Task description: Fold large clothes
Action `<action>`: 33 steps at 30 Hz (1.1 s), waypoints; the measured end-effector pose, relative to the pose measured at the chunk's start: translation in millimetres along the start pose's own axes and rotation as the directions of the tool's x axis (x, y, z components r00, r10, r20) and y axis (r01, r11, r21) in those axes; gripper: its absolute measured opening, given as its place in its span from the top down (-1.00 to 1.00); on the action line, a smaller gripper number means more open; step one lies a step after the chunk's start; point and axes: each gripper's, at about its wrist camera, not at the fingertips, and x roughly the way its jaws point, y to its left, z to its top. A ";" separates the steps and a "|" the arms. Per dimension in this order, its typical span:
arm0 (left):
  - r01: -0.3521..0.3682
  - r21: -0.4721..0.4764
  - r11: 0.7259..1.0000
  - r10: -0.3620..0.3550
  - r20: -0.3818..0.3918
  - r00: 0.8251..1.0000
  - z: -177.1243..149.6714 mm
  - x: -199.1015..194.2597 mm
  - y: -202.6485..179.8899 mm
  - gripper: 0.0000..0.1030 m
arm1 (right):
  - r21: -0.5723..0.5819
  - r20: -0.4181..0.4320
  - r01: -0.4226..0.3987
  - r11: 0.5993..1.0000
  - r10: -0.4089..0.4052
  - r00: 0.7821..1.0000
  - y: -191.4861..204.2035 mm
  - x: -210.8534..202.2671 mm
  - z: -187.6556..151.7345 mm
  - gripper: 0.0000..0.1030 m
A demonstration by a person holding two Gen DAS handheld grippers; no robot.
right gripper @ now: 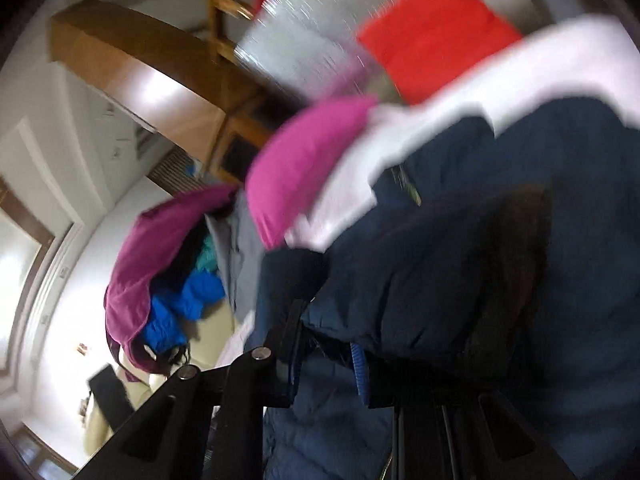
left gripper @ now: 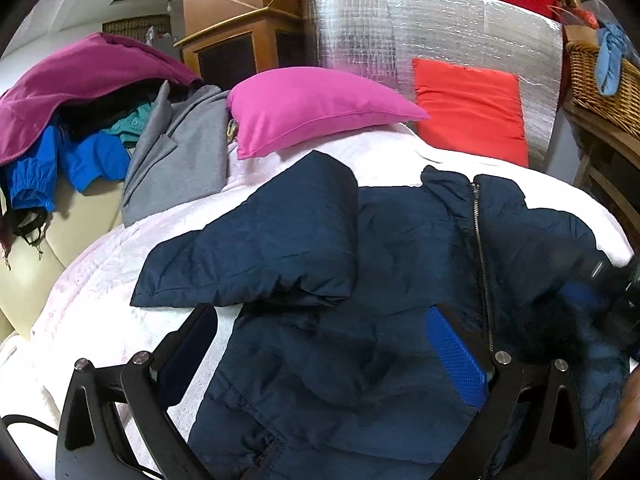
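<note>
A navy puffer jacket (left gripper: 400, 248) lies front up on the white bedspread (left gripper: 120, 280), its zip running down the middle. One sleeve (left gripper: 272, 240) is folded in across the chest. My left gripper (left gripper: 324, 344) hovers open over the jacket's lower body, with blue pads (left gripper: 456, 360) wide apart and nothing between them. In the tilted, blurred right wrist view, my right gripper (right gripper: 326, 364) is shut on a bunched fold of the jacket (right gripper: 420, 280) and holds it lifted. That gripper also shows as a dark blur, right gripper (left gripper: 600, 292), at the jacket's right edge.
A pink pillow (left gripper: 312, 112) and a red pillow (left gripper: 468, 108) lie at the bed's head against a silver foil panel (left gripper: 420, 28). A heap of clothes (left gripper: 80, 120) sits left of the bed. A wicker basket (left gripper: 600, 80) stands at the right.
</note>
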 end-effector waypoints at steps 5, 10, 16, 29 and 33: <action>0.018 -0.015 1.000 -0.018 -0.008 1.000 2.1 2.5 -0.8 -1.00 | 0.101 -0.157 0.030 0.994 -0.014 0.988 -19.9 12.3 -18.5 0.00; 0.050 0.011 0.999 -0.050 -0.017 0.999 0.4 3.9 -12.0 -1.00 | 0.098 -0.121 -0.046 0.994 0.058 0.991 -18.2 -30.2 -12.4 -0.31; 0.100 0.089 0.991 -0.098 -0.018 0.995 -6.4 3.3 -41.4 -1.00 | 0.107 0.077 0.034 0.994 -0.042 0.996 -42.9 -108.4 4.8 -0.31; 0.162 0.221 0.962 -0.163 -0.012 0.986 -14.7 9.2 -108.0 -1.00 | 0.304 0.140 0.372 0.877 -0.427 0.893 -110.1 -128.4 15.7 -0.30; 0.164 0.227 0.960 -0.166 -0.007 0.986 -14.4 10.8 -118.9 -1.00 | 0.282 0.124 0.449 0.848 -0.496 0.859 -116.6 -118.8 18.2 -0.30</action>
